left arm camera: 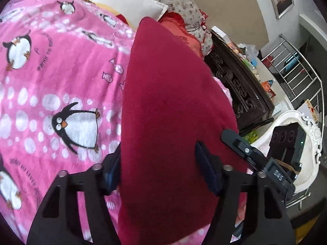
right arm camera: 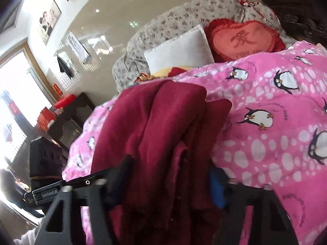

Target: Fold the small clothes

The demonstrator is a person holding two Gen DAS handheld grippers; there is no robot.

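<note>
A dark red fleece garment (left arm camera: 173, 106) lies on a pink penguin blanket (left arm camera: 51, 77). In the left wrist view it runs between the fingers of my left gripper (left arm camera: 159, 175), which is shut on it; cloth covers the fingertips. The right gripper's black finger (left arm camera: 241, 145) shows at the garment's right edge. In the right wrist view the red garment (right arm camera: 155, 126) is bunched in folds and passes between the fingers of my right gripper (right arm camera: 169, 181), shut on it. The pink blanket (right arm camera: 265, 122) spreads to the right. The left gripper's body (right arm camera: 47, 194) shows at lower left.
A white pillow (right arm camera: 181, 51), a red heart cushion (right arm camera: 243, 38) and a floral quilt (right arm camera: 163, 20) lie at the bed's far end. A dark carved bedside cabinet (left arm camera: 237, 77), a white chair (left arm camera: 302, 143) and a metal rack (left arm camera: 296, 65) stand beside the bed.
</note>
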